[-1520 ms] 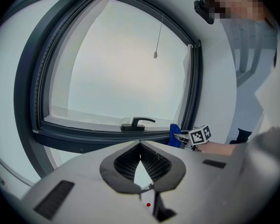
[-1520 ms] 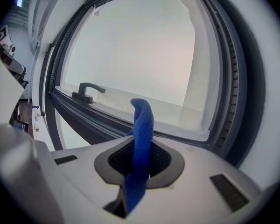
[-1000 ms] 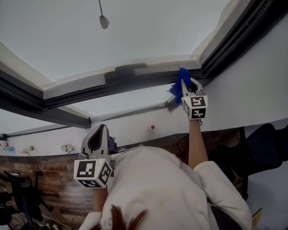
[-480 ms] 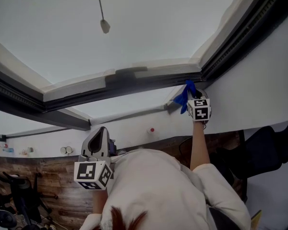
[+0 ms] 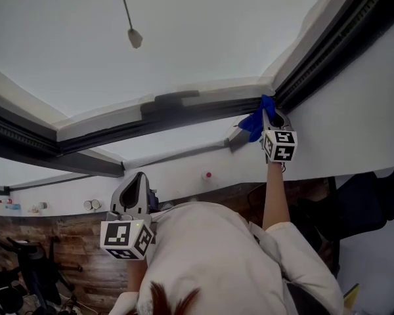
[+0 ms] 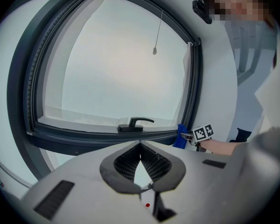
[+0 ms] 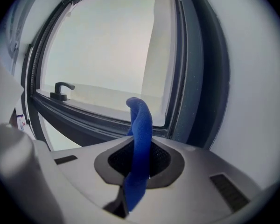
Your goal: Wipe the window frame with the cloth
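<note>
**Cloth at frame corner**

Head view: R gripper (image 5: 268, 113) holds blue cloth (image 5: 253, 121) against window frame (image 5: 184, 107), at its corner. L gripper (image 5: 135, 184) is well below the frame.
L gripper view: jaws together, nothing betw. them.
R gripper view: jaws clamp cloth (image 7: 140, 134); its end sticks up past the tips, toward the frame.

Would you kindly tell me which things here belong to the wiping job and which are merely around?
In the job: blue cloth, clamped in the right gripper; dark window frame.
Merely around: window handle; hanging cord; left gripper, shut and empty.
</note>
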Demonstrator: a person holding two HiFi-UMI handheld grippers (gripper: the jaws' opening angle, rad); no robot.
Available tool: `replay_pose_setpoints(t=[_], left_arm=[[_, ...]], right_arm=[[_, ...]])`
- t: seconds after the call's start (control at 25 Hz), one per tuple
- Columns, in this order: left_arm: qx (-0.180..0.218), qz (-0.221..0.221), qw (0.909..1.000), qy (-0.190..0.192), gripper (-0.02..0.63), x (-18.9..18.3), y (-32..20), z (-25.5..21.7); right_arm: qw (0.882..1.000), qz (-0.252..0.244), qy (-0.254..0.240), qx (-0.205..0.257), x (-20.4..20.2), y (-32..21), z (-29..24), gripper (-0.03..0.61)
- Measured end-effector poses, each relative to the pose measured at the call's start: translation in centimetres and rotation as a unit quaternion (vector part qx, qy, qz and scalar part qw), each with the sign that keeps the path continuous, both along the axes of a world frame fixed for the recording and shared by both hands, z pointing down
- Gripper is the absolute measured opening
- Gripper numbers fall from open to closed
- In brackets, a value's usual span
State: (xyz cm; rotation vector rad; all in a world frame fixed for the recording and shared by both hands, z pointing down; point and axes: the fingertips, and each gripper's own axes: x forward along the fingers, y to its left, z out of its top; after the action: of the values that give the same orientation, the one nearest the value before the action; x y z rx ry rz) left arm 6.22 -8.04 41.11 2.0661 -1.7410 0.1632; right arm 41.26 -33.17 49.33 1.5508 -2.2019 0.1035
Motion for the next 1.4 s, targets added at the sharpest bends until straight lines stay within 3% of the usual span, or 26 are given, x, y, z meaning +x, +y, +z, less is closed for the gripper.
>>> replay_pose_setpoints(t=[0.36,0.56,0.84,1.08,1.28,1.4], left_arm=[[-0.007,0.022,0.9997,0.002,0.009,0.6,-0.3,0.3],[-0.013,0.036,0.9992,0.007,0.008,1.0,0.1,0.5],[-0.028,0.051,0.9983,0.007,0.008,0.2,0.8,1.1],[-0.031,0.120,0.9921,0.015,0.009,1.0,1.2,1.9],[-0.028,0.211,0.9768,0.027,0.009,2.1,2.0,1.7],[-0.021,0.242,0.9698,0.025,0.009,1.7,3.0,0.9]], right_arm=[[1.000,-0.005,-0.011,0.013,-0.3,0.0,0.0,0.044],[0.998,-0.002,-0.057,-0.002,-0.3,0.3,-0.3,0.044],[0.993,-0.033,-0.106,0.025,-4.0,6.6,-3.6,0.044],[0.994,-0.044,-0.101,0.024,-6.4,15.0,-4.7,0.044],[0.995,0.005,-0.104,0.010,-7.5,22.9,-4.4,0.044],[0.993,0.025,-0.117,-0.002,-8.9,26.8,-4.0,0.044]])
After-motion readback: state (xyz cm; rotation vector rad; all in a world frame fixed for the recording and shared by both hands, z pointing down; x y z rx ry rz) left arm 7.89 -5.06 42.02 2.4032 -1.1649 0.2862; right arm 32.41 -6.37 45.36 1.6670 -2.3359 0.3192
